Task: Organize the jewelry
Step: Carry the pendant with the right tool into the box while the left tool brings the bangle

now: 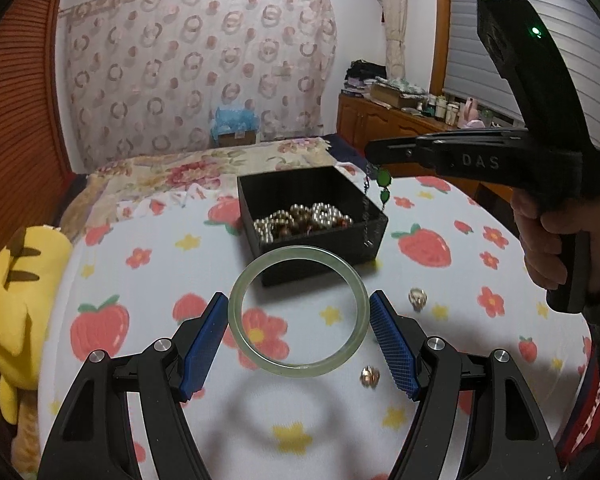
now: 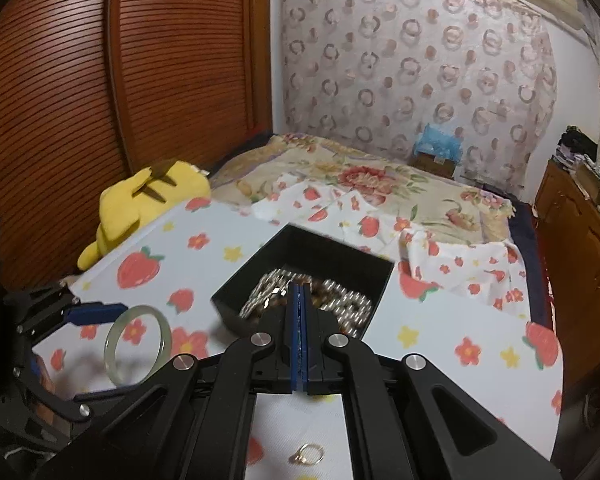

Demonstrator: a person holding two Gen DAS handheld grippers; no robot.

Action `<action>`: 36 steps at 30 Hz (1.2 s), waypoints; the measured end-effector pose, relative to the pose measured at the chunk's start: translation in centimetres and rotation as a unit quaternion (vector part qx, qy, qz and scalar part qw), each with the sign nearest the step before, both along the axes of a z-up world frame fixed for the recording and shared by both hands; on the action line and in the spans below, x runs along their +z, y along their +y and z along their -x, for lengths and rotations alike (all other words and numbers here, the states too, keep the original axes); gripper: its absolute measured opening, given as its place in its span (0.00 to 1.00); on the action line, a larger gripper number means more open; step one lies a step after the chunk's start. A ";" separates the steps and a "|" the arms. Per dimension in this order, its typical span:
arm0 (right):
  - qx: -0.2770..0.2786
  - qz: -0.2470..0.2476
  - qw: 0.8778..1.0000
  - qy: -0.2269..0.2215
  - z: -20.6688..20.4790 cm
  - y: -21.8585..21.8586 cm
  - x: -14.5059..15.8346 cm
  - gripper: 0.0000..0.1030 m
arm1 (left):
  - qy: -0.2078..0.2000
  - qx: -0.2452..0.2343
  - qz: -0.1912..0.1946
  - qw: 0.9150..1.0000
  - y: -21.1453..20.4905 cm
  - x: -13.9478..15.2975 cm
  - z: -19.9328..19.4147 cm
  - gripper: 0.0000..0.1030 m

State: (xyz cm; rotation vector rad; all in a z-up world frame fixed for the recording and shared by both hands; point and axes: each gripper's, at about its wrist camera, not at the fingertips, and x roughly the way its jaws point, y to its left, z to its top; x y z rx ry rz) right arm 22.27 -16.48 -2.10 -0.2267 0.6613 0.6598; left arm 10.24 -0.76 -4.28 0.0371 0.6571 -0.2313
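Strawberry-print cloth (image 1: 148, 240) covers the bed that carries the work, and the black box (image 1: 364, 240) stands near the middle of it, already holding a heap of metallic beaded pieces (image 1: 304, 220). Clamped across its width between the blue pads of the left gripper (image 1: 298, 338), the pale green bangle (image 1: 298, 312) appears raised clear of the cloth, just short of the box's near wall, judging by the shadow beneath it. Pinched in the fully clenched jaws of the right gripper (image 2: 300, 320), a thin chain with green stones (image 1: 384, 188) hangs over the box's right corner. Three small items lie loose toward the near edge: one ring (image 1: 417, 298) right of the bangle, a second small piece (image 1: 370, 376) beside it, and a ring with a setting (image 2: 306, 456) below the right gripper. As a judgement, the task is past its midpoint: two pieces are in transit, three await collection.
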 end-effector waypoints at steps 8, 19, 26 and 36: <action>-0.019 -0.010 1.000 -0.001 -2.7 0.1 0.7 0.01 | -0.007 0.000 -0.013 1.000 -0.6 0.8 -2.1 0.67; -0.030 -0.021 0.999 0.036 -4.4 -0.2 -1.4 0.12 | -0.004 0.004 -0.027 1.000 -1.1 1.1 -4.6 0.67; -0.043 -0.022 0.998 0.043 -4.4 -2.3 -2.5 0.18 | 0.005 0.004 -0.043 0.999 -1.8 0.5 -7.1 0.67; -0.057 0.007 0.997 0.043 -2.7 -5.6 -5.2 0.19 | 0.022 0.009 -0.052 0.998 -3.2 -0.4 -10.7 0.67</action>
